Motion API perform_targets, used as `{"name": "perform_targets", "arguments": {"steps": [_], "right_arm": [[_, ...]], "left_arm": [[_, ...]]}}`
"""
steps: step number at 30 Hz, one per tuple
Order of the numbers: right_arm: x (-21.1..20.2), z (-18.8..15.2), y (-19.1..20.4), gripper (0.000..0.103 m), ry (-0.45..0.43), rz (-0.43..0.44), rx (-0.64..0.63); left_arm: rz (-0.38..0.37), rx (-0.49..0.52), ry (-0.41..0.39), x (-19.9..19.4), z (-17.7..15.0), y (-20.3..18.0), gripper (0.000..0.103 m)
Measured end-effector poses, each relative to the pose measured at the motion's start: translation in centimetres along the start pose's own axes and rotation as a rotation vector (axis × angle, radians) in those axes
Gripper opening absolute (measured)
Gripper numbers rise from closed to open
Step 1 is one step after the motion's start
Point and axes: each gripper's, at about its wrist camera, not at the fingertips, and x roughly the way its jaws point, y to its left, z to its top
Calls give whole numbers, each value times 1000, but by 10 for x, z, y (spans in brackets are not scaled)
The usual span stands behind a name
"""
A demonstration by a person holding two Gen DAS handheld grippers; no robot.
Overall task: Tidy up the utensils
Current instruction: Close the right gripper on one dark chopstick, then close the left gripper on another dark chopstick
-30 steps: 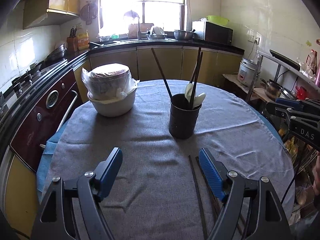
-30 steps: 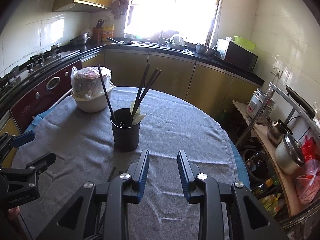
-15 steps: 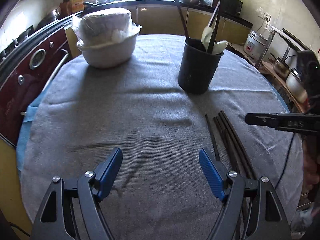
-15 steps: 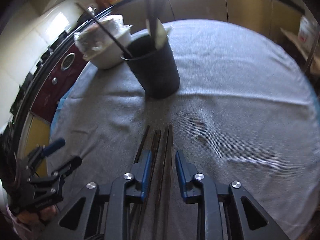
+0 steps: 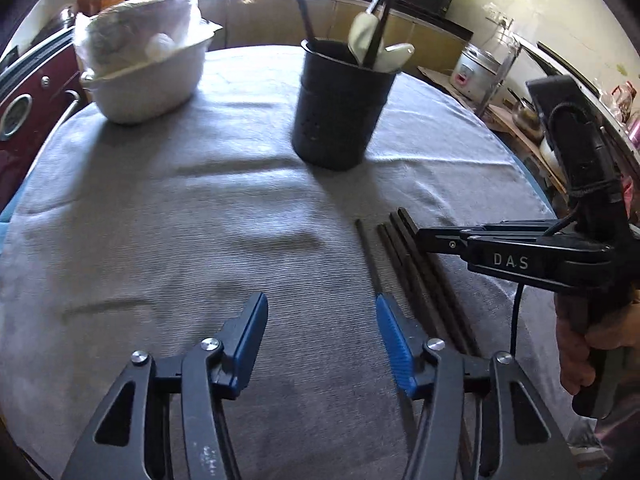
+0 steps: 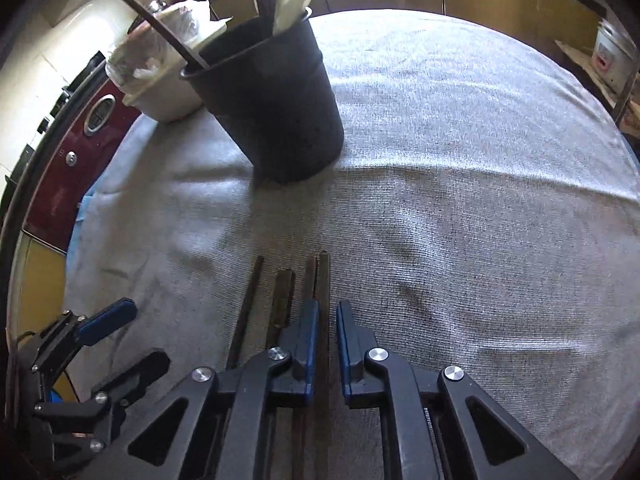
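The loose chopsticks (image 6: 316,280) lie side by side on the grey cloth (image 6: 460,208), at about 5 o'clock from the black utensil holder (image 5: 340,108) in the left wrist view, near it but not touching. They point roughly toward the holder, which already keeps some chopsticks and white spoons (image 5: 362,38) upright, so I judge it is the place where the loose ones must go.

The right gripper (image 6: 328,340) is low over the cloth with its fingers only a little apart, and the rightmost stick runs in the narrow gap between them. It seems placed to pinch one stick alone (whether the pads already touch it, I cannot tell). The left gripper (image 5: 320,344) is spread wide and has nothing in it; it waits at 7 o'clock of the sticks, probably to stay out of the way.

Compared with half a second ago, the right gripper has come lower and closer to the sticks, and both cameras see the holder larger. The white bowl (image 5: 148,88) at 10 o'clock has not moved.
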Motion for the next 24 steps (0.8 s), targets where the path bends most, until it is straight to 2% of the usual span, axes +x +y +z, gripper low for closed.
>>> {"name": "perform_targets", "arguments": {"steps": [4,10,17,24], "right_arm": [[0,0,-4,10,8,-30,-5],[4,4,-11,10,40,-20,21],[10,18,-21,11,84,26,62],[13,25,-24,10,81,35,64]], "left_arm": [[-23,11,34,13,8,-5,58],[-21,13,104,37,22,-11,58],[9,49,131,49,38,-21,58],[44,110,131,63,49,-32,57]]}}
